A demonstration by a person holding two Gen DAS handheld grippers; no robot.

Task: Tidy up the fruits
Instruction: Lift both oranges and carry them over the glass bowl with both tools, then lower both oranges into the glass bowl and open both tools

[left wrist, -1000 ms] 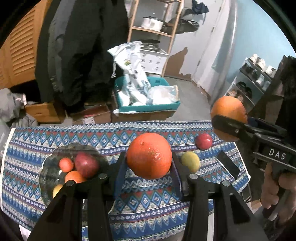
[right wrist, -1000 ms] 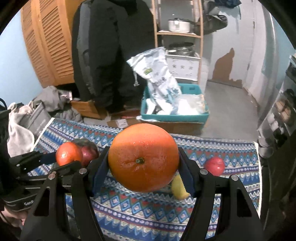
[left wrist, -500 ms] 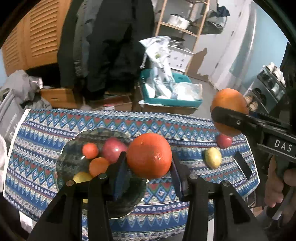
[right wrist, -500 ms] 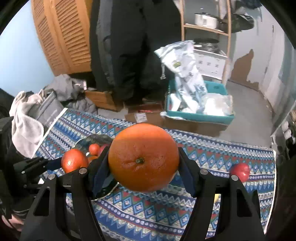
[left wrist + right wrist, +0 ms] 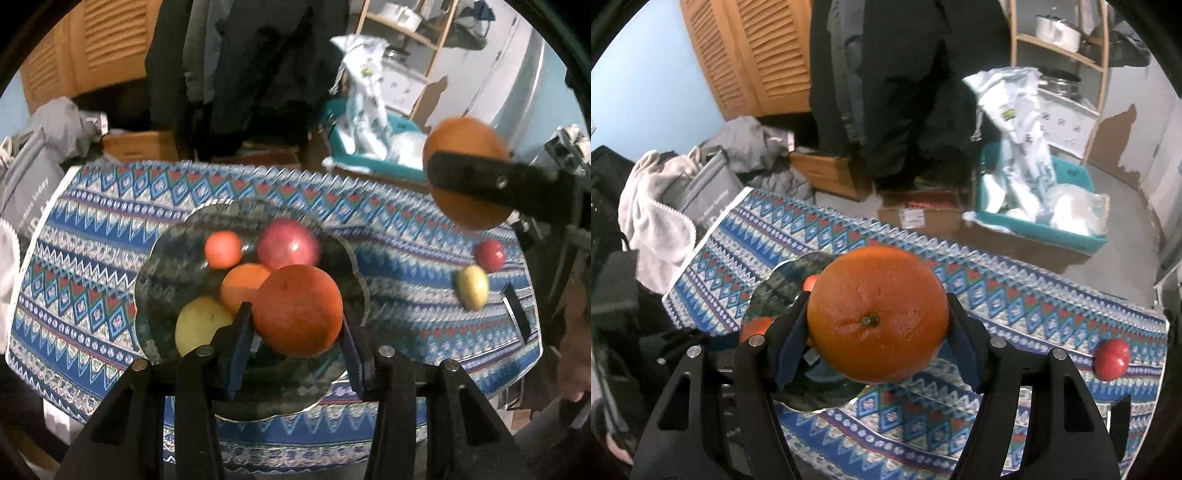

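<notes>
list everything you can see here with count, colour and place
oranges: 2, orange, one in each gripper
plate: 1, dark, on the cloth's left half
fruit on plate: 4, red, pink-red, orange, yellow
loose fruit: 2, yellow and red, on the cloth at right
cloth: 1, blue patterned, over the table
crate: 1, teal, on the floor behind
left gripper: black, above the plate
right gripper: black, above the cloth

**Hidden and blurred parts**

In the right wrist view, the large orange (image 5: 877, 314) hides most of the plate (image 5: 768, 295) and its fruit. In the left wrist view, a finger (image 5: 491, 182) crosses the other orange (image 5: 466, 138); the tablecloth (image 5: 92, 236) is motion-blurred.
</notes>
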